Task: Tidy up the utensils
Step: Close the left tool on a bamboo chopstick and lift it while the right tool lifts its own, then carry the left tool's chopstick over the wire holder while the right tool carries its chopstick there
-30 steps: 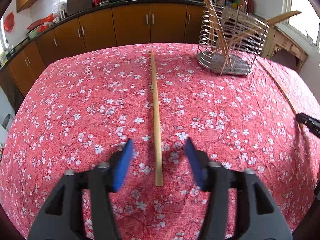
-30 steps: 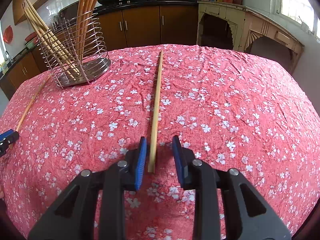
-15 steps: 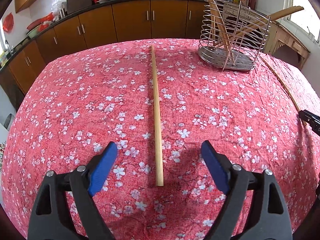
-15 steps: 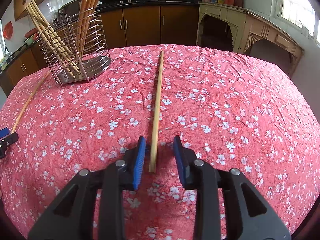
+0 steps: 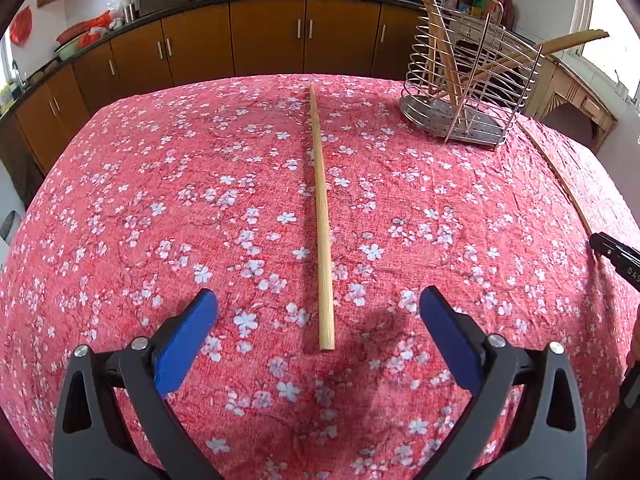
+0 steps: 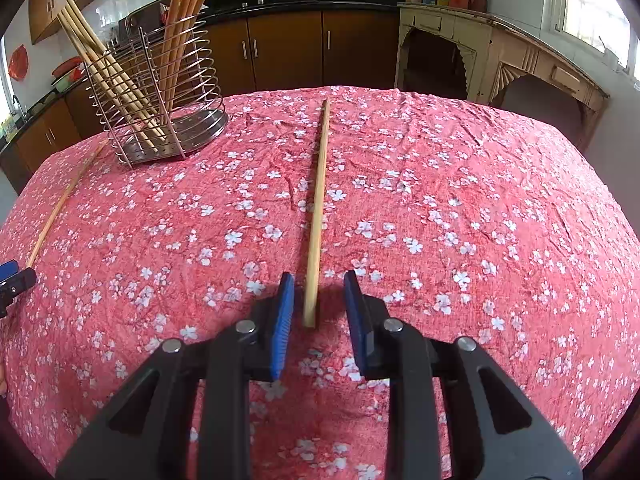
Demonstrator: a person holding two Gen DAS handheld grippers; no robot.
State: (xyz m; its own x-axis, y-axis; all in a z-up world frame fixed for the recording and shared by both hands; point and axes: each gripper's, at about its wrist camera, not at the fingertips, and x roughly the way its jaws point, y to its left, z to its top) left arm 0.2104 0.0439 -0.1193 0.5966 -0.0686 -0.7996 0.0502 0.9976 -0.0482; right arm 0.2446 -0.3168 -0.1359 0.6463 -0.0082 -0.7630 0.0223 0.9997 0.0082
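A long wooden chopstick (image 5: 322,236) lies on the red floral tablecloth ahead of my left gripper (image 5: 318,306), which is wide open and empty, its near end between the jaws. A second chopstick (image 6: 317,220) lies ahead of my right gripper (image 6: 318,286); the jaws are open and straddle its near end without touching it. A wire utensil holder (image 5: 468,92) with several wooden utensils stands at the table's far side; it also shows in the right wrist view (image 6: 156,96). Each chopstick shows at the other view's edge (image 5: 560,180) (image 6: 60,208).
The red floral tablecloth (image 5: 160,200) covers the whole table. Brown kitchen cabinets (image 5: 264,40) and a counter with pans stand behind it. A cream wooden sideboard (image 6: 500,56) stands to the right. The other gripper's tip shows at each view's edge (image 5: 616,256) (image 6: 12,280).
My left gripper has opened wider and drawn back from its chopstick. My right gripper has stayed around its chopstick's end with little movement.
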